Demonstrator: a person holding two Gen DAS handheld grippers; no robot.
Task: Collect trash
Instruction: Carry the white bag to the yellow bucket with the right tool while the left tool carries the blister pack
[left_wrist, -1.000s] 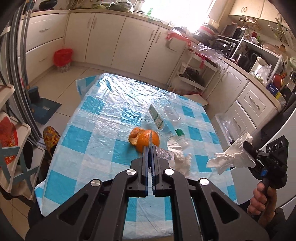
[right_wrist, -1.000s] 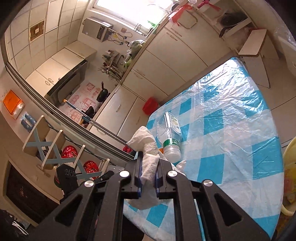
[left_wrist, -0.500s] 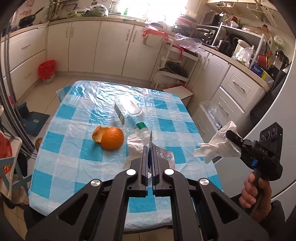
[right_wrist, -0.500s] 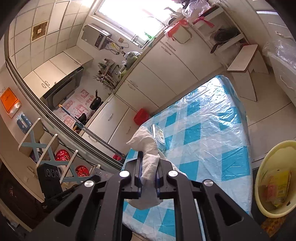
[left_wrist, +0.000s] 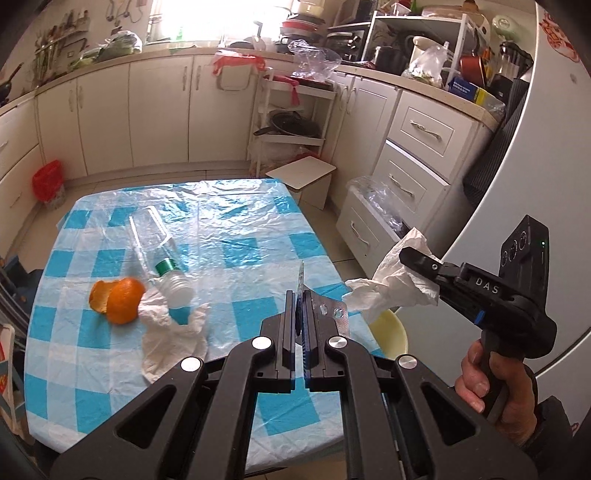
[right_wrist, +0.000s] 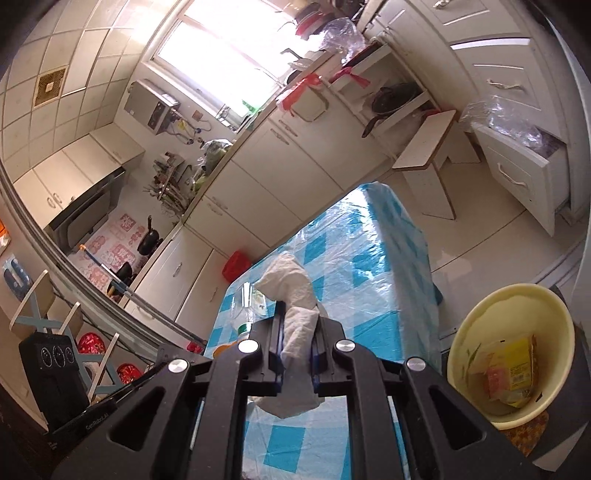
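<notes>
Tissue (right_wrist: 295, 332) sits pinched between right tool's (right_wrist: 298, 345) closed jaws.

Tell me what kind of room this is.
A home kitchen, most likely: cream base cabinets under a cluttered countertop, a dark frying pan on a white open rack, and a table under a blue-and-white checked plastic cloth.

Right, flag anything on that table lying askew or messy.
The plastic bottle lies tipped on its side on the table, its neck on a crumpled tissue, beside a part-peeled orange.
</notes>
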